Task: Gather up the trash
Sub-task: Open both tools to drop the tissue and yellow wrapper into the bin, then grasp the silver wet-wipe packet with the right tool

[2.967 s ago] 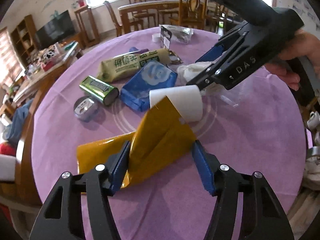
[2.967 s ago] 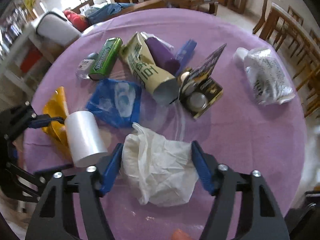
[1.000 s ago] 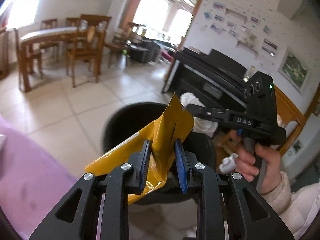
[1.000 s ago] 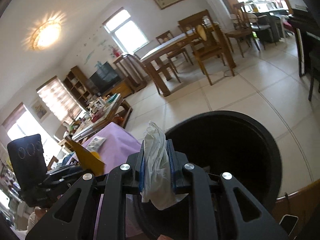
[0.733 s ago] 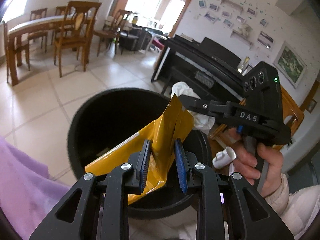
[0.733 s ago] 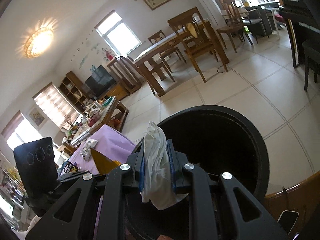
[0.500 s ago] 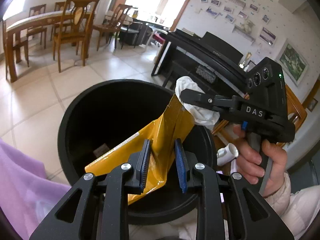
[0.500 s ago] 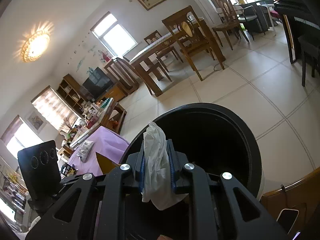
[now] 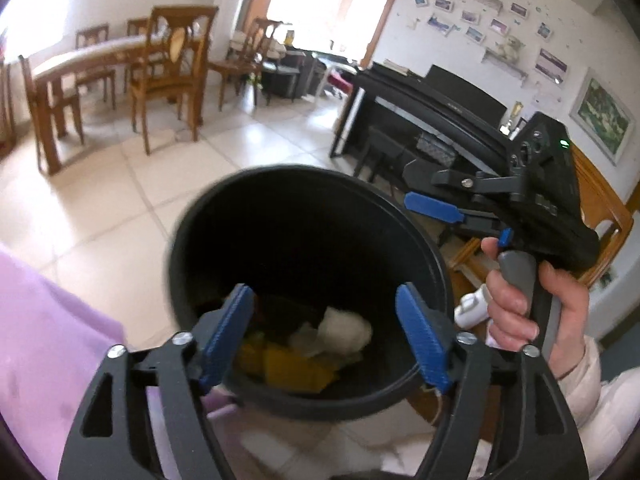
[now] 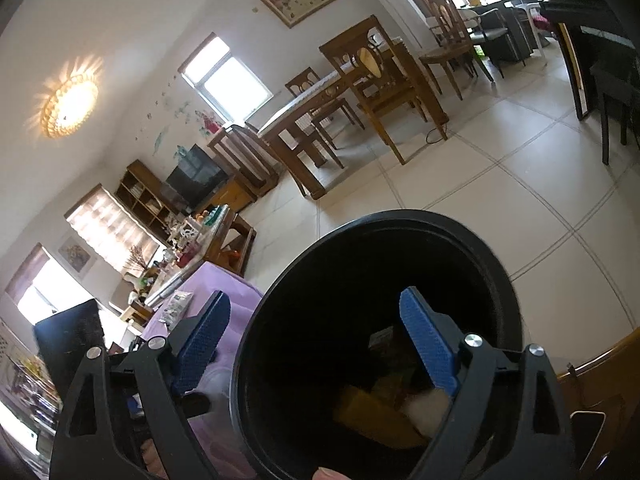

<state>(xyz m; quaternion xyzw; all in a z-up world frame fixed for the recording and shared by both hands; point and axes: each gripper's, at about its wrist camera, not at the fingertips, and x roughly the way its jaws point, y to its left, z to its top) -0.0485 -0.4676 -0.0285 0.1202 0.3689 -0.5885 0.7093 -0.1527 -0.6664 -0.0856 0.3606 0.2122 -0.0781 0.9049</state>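
Nearest the left wrist camera, the left gripper (image 9: 326, 334) hangs over the mouth of a black trash bin (image 9: 420, 236). Its blue pads stand wide apart with nothing between them, the jaws having just been opening. Down on the bin's floor, seen through that gap, lie a yellow wrapper (image 9: 294, 364) and a crumpled white tissue (image 9: 344, 330), touching each other.

Just to the right, a hand (image 9: 532, 304) in a pale sleeve grips the grey handle of the right gripper (image 9: 434, 208), which reaches over the bin's far right rim. One blue pad shows there, and nothing hangs from it.

Seen from the right wrist camera, the right gripper (image 10: 316, 342) also has its pads spread wide and empty, its jaws having just been opening. The left pad sits outside the bin (image 10: 492, 252), the right pad over its opening. Below them the wrapper (image 10: 372, 414) and the tissue (image 10: 430, 410) rest at the bottom.

Beside the bin on the left is the edge of a table under a purple cloth (image 9: 48, 328). Beyond it lies a pale tiled floor (image 9: 120, 184), then a wooden dining table with chairs (image 9: 120, 60), and a black piano (image 9: 432, 112) against a wall hung with small pictures.
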